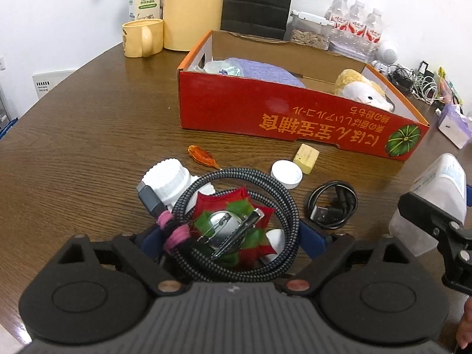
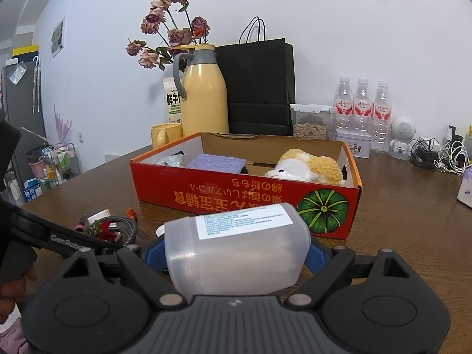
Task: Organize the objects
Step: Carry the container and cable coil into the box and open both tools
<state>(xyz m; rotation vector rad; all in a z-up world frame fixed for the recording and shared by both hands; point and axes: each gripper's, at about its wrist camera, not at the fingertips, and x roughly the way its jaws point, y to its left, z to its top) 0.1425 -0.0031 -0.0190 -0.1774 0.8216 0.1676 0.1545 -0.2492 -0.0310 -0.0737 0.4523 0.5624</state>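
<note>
A: Where is the right gripper (image 2: pixel 236 253) sitting?

B: It is clamping the translucent bottle (image 2: pixel 236 247) sideways, long axis across the fingers; the red box (image 2: pixel 236 197) is lying straight ahead.

A: And the left gripper (image 1: pixel 227 236)?

B: It is closing around one braided cable (image 1: pixel 236 224), beside one black cable (image 1: pixel 332 205) and one white cap (image 1: pixel 286 174).

A dark wood-grain table (image 1: pixel 88 124) carries a red cardboard box (image 1: pixel 295 118), a yellow mug (image 1: pixel 141 38), a yellow thermos (image 2: pixel 203 94), a white cap (image 1: pixel 286 174), a pale eraser block (image 1: pixel 306 155), a coiled black cable (image 1: pixel 332 205) and a white bottle (image 1: pixel 168 180).
</note>
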